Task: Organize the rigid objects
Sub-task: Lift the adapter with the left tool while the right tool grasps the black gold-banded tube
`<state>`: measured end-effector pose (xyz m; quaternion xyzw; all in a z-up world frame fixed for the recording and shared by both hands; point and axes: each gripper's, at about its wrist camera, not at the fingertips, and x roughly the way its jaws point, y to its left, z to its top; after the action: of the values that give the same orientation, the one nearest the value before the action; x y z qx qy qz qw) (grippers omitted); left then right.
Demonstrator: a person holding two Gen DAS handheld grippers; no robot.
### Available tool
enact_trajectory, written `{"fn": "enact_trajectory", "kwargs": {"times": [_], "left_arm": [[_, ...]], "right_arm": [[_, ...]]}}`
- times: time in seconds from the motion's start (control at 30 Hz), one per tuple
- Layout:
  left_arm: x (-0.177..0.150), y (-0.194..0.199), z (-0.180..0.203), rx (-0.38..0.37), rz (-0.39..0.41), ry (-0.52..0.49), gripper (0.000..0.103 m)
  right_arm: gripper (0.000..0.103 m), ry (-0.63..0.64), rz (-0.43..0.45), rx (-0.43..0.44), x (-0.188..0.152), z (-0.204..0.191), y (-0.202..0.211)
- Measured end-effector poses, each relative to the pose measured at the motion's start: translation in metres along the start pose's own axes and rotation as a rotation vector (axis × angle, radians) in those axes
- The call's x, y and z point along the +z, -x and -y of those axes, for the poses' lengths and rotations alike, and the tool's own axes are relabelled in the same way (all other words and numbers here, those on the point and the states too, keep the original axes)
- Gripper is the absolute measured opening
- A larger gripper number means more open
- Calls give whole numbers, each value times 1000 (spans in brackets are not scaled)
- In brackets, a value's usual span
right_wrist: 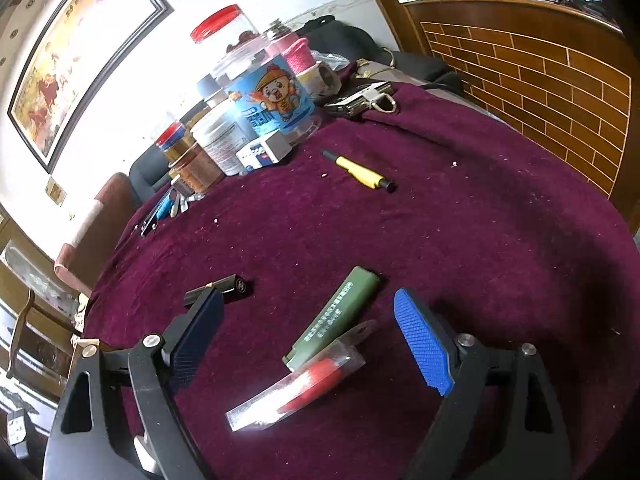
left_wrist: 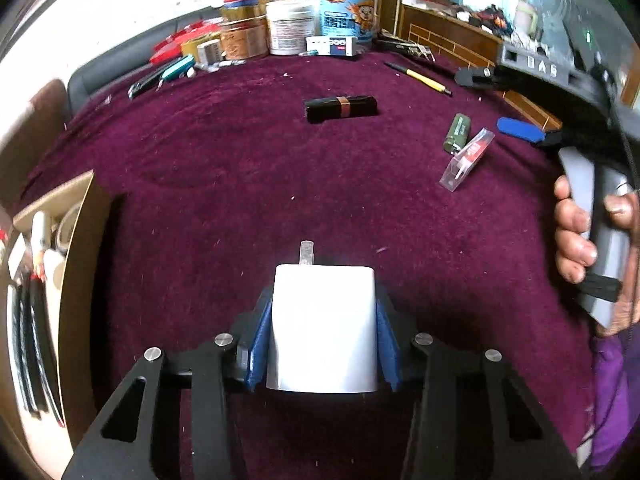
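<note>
Charger (left_wrist: 324, 328) clamped in left gripper (left_wrist: 323, 334); right gripper (right_wrist: 316, 340) gapes over lighter (right_wrist: 336, 316).

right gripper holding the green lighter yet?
No. The right gripper is open, and the green lighter lies on the purple cloth between its fingers, untouched.

White charger (left_wrist: 324, 328), blue ribbed fingers (right_wrist: 424, 344), maroon cloth (left_wrist: 280, 184), green lighter (right_wrist: 336, 316), yellow-black pen (right_wrist: 360, 174)
</note>
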<state>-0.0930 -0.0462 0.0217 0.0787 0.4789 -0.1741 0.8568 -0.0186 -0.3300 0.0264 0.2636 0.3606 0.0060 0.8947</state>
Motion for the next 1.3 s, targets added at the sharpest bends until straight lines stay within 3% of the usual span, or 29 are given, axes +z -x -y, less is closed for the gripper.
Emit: {"fn": "enact_trajectory", "kwargs": {"times": [0.27,0.47,0.7,0.97,1.13,1.2,1.3], "left_arm": [[-17,54,-38,-69,80,129,41],[-22,78,-55,-80,132,142,41],[-24,79,-68,-102,146,174,41],[-23,80,-82,-103,143,210,41],[-23,87,-93,-91,160,232,41],[-24,86,-99,-88,157,243,41],[-26,85,-106,-92,152,263,41]], "right_arm": [[88,-53,20,-69,4,17,-1],[88,-98,9,-139,12,27,3],[88,83,-66,-198,30,-17,-11],[87,421,-186,-138,24,-101,-67],[87,405,-323,-25,21,-112,-109],[88,363,-415,23,20,-109,-127],[87,359,-467,75,16,-112,-125]]}}
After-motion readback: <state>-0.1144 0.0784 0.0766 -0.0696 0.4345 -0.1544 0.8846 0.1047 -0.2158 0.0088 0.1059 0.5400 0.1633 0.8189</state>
